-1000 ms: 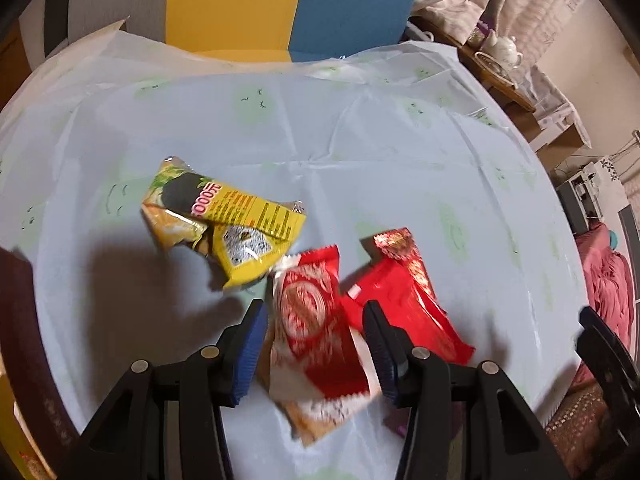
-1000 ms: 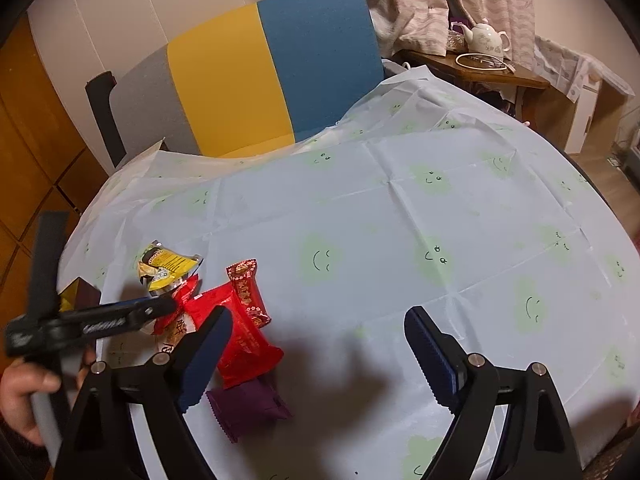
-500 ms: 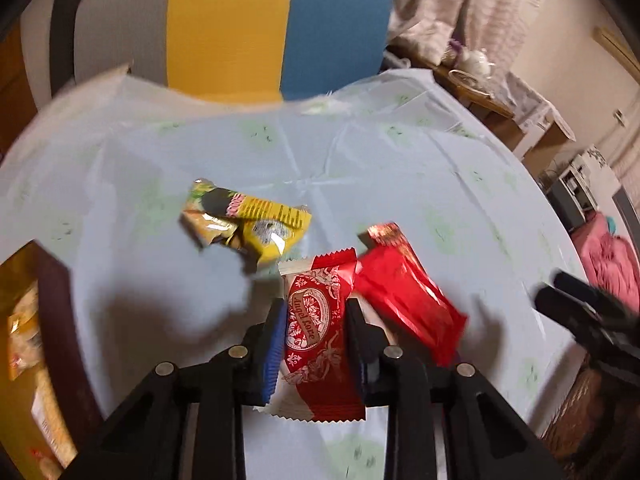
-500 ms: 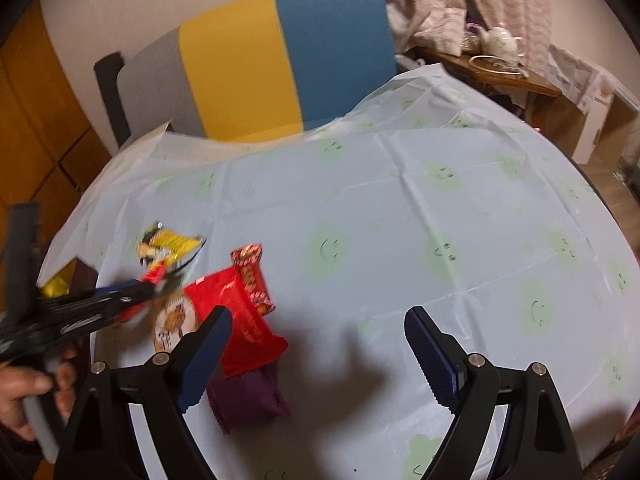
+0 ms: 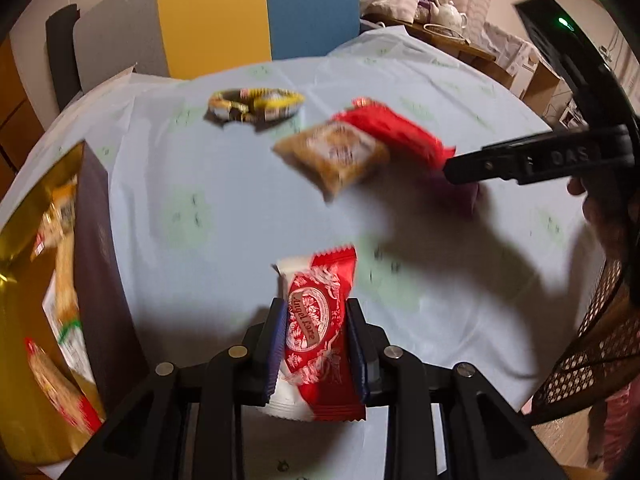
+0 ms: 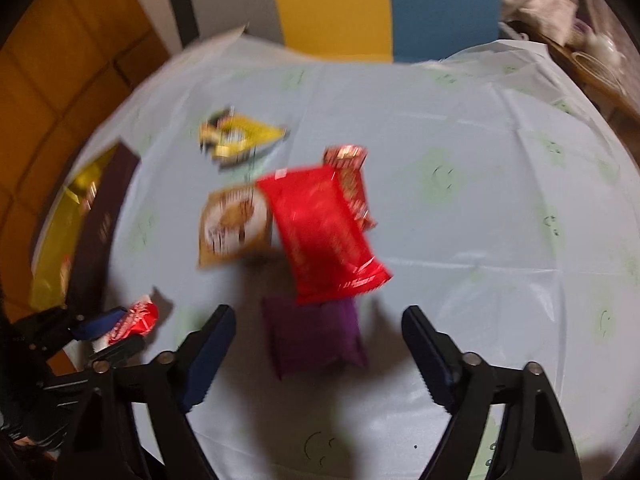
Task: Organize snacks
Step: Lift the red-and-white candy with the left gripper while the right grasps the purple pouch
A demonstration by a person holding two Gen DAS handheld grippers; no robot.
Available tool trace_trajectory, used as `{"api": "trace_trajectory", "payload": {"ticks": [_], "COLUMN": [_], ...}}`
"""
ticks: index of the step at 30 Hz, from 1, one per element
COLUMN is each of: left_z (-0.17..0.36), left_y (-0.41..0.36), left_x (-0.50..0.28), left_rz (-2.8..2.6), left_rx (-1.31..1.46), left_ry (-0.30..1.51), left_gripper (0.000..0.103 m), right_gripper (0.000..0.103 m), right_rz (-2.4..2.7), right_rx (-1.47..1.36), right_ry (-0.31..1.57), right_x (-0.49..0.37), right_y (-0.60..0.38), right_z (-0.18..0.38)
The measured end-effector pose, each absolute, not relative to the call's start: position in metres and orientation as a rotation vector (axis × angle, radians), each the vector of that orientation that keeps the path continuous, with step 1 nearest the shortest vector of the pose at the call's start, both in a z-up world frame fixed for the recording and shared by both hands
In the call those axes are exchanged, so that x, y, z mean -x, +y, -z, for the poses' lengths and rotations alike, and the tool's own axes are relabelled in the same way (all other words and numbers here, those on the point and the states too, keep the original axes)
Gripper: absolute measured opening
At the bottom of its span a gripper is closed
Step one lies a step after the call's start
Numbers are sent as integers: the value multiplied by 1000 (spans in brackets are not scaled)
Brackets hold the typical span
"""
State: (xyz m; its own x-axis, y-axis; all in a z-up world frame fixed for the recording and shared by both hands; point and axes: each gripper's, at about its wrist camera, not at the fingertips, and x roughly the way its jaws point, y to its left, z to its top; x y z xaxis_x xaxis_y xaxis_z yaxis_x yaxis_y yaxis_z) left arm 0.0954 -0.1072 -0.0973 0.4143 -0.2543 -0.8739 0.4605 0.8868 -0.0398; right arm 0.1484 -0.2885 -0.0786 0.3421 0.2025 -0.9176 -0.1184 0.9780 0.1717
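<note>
Jaws of the left gripper (image 5: 316,344) clamped on a red-and-white packet (image 5: 316,332), pinched across its width and held clear of the tabletop (image 5: 224,216); grip sits mid-packet, so both ends stick out free. To its left, a box (image 5: 92,256) with gold lining, already holding some wrapped snacks — likely where this packet is headed. Right gripper (image 6: 320,356) has its jaws apart, lately narrowing, straddling a purple packet (image 6: 316,336) lying flat between them; pads not touching it, nothing held. Pointed steeply down, so a pick of the purple one looks like the next move. Just beyond, a large red packet (image 6: 324,236) overlaps the purple packet's far edge — could get dragged along on the lift. Brown cookie packet (image 6: 234,224) touches the red one's left side; a smaller red packet (image 6: 352,184) peeks out behind. Farthest, a yellow packet (image 6: 240,138) lies apart, crumpled. Chair (image 6: 332,4) in grey, yellow and blue behind the tabletop.
</note>
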Motion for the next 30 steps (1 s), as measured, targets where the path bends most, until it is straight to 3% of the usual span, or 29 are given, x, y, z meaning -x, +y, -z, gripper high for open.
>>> {"api": "trace_trajectory", "payload": {"ticks": [9,16,30], "left_z": [106,108,109], "left_y": [-96,-93,-92], "left_x": [-88,-87,-81], "left_rz": [460,463,468], "left_rx": [-145,-126,-132], "left_ry": [1028,1005,976], "left_gripper": [34,35,35], "right_gripper": [77,53,50], "right_rz": [-201,-248,-394], "right_rx": [10,13,131], "right_ry": [1253,1253,1273], "right_x": [-147,-146,-133], "right_y": [-274,-267,-230], "right_z": [99,101,106]}}
